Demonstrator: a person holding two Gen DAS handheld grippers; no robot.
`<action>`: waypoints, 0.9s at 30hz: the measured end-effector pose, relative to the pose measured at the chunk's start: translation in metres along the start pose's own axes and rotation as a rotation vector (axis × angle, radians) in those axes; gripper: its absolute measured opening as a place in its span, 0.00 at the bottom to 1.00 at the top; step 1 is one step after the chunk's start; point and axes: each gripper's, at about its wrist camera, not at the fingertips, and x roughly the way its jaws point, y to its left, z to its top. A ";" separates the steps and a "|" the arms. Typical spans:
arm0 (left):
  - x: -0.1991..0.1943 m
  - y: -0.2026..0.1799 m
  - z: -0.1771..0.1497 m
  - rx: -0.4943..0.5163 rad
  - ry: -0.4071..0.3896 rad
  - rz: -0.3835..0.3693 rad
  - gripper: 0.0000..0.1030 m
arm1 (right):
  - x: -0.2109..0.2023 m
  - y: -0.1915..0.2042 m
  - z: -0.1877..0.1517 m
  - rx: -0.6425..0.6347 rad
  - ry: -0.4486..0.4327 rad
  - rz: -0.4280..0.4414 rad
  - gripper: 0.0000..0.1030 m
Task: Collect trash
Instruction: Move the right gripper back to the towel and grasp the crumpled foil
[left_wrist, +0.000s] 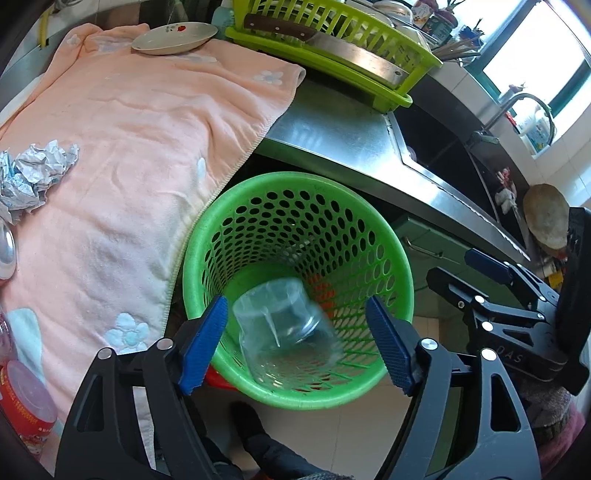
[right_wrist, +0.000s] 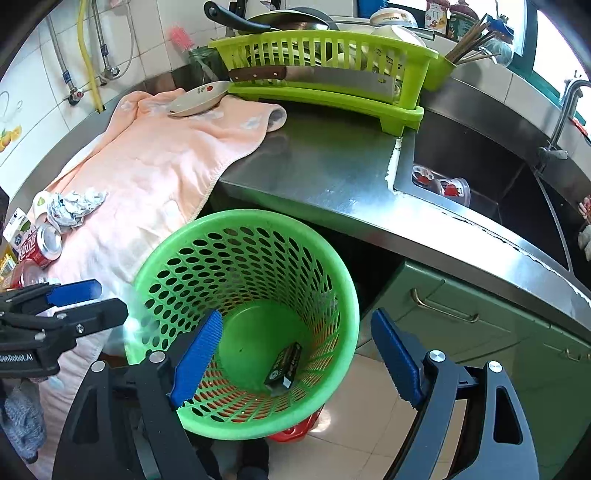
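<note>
Jaws of the left gripper (left_wrist: 295, 343) stand released, a blurred clear plastic cup (left_wrist: 284, 328) loose between them over the green basket (left_wrist: 391, 254). Jaws of the right gripper (right_wrist: 295, 358) are released and empty above that basket, where a dark carton (right_wrist: 286, 365) lies. Crumpled paper (right_wrist: 75, 208) and a can (right_wrist: 42, 245) sit on the towel (right_wrist: 159, 166) at the table's left end.

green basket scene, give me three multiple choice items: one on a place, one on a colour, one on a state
1. Where is the crumpled paper?
A. on the peach towel
B. in the sink
C. in the dish rack

2. What colour is the waste basket?
A. red
B. green
C. white

3. How is the right tool?
A. shut on a can
B. shut on paper
C. open, holding nothing

Answers: 1 A, it lies on the towel's left part. 2 B, rim and perforated wall are green. 3 C, its pads stand apart above the basket.
</note>
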 end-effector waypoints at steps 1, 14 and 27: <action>0.000 0.000 0.000 -0.001 -0.001 -0.002 0.75 | 0.000 0.000 0.000 -0.002 0.000 0.003 0.77; -0.045 0.022 -0.013 -0.057 -0.079 0.050 0.76 | 0.003 0.027 0.022 -0.086 -0.013 0.099 0.77; -0.136 0.089 -0.060 -0.173 -0.216 0.149 0.76 | 0.012 0.154 0.062 -0.229 -0.024 0.307 0.77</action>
